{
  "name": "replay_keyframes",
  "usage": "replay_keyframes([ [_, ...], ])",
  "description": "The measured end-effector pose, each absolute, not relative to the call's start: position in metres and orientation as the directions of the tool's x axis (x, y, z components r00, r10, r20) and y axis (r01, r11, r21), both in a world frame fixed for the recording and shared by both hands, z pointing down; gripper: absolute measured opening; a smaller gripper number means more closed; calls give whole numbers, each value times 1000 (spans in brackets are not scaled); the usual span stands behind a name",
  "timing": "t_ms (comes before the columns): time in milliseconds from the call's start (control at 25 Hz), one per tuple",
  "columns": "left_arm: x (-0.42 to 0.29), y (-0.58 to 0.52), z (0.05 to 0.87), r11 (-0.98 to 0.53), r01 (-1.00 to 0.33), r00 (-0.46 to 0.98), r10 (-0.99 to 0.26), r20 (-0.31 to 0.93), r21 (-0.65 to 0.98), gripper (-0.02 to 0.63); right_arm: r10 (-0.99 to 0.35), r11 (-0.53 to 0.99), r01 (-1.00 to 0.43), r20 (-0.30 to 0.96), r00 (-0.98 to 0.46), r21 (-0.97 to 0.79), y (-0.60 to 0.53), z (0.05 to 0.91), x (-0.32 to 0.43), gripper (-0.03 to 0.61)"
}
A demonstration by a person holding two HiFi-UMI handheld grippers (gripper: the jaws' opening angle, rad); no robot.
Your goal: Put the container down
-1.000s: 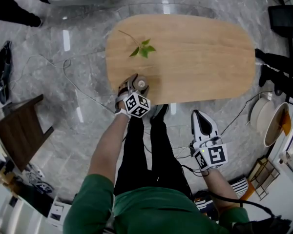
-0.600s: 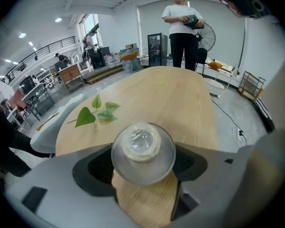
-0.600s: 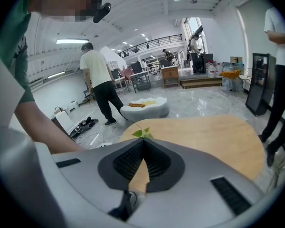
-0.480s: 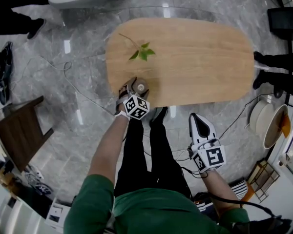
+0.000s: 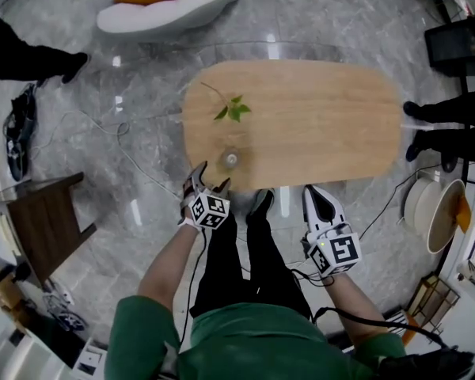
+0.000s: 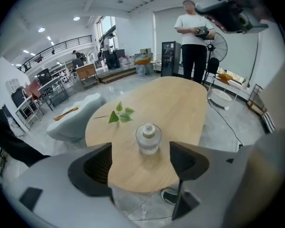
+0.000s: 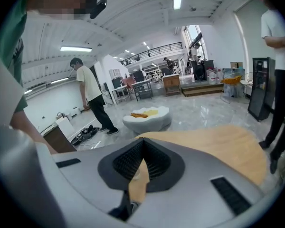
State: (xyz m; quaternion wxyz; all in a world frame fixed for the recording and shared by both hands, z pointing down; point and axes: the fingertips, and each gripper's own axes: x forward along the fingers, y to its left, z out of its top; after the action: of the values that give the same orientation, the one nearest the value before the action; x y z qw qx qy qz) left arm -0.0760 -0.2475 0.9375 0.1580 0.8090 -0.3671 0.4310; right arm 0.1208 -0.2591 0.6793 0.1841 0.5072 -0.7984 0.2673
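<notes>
- While the left gripper (image 5: 209,180) hangs off the near edge of the counter (image 5: 324,125), its fingers stand spread, having just opened wider, clear of everything.
- Just beyond them the glass container (image 5: 231,160) stands upright on the counter, untouched.
- Farther in lies a leafy sprig (image 5: 233,110).
- Off the counter, the right gripper (image 5: 315,204) has its fingers pressed together, empty.

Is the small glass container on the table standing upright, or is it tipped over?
Upright. The glass container stands on its base on the wooden table, its stopper on top, and nothing touches it.
</notes>
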Motion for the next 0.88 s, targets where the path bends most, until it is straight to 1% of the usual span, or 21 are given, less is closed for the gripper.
replay_keyframes([
  [160,-90,-235,884,-654,-754,362,-492,792,-61,376,-736,361,-904,525,-427,-229,-266,644,116,14],
  [320,-84,-234,820,-599,-800,378,-549,745,-35,376,-754,380,-898,488,-440,-222,-267,608,111,14],
  [520,-59,-232,724,-581,-814,448,-613,651,14,374,-781,388,-895,436,-447,-222,-261,559,106,14],
  [720,-35,-226,627,-616,-786,539,-642,546,51,370,-810,384,-894,379,-447,-232,-249,513,105,14],
  [840,-28,-225,573,-630,-775,577,-670,468,54,316,-830,375,-897,346,-438,-237,-244,490,106,14],
  [880,-27,-226,558,-626,-778,580,-684,443,53,288,-837,369,-898,334,-433,-239,-244,484,108,14],
])
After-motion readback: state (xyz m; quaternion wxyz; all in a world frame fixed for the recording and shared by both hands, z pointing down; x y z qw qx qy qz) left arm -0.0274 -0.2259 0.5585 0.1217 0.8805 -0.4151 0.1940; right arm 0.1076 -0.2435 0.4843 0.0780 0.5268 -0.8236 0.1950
